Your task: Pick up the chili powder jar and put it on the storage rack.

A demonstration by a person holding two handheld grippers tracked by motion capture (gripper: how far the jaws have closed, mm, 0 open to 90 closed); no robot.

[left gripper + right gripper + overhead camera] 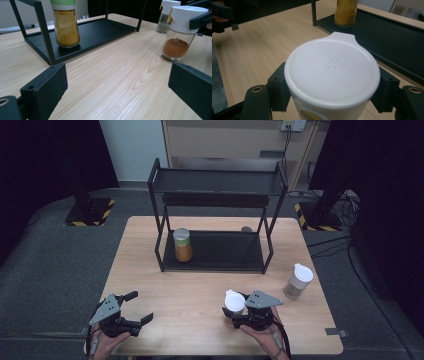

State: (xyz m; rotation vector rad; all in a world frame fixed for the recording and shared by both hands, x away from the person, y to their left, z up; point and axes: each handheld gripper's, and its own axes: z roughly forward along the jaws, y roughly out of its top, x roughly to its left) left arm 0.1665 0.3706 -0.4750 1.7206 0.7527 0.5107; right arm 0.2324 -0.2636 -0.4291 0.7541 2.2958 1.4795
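Your right gripper (239, 316) clamps the upright jar (234, 303) by its white cap; the rack (215, 251) lies ahead, slightly left (your left gripper (136, 308) idles wide open).

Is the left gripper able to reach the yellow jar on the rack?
Probably yes: the left gripper is open, bare table lies ahead, and the yellow jar stands near the rack's open front.

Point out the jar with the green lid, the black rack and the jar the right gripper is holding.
green-lidded jar (183, 251), high view, orange glass body
black rack (220, 182), high view, top shelf
held jar (332, 71), right gripper view, white cap top
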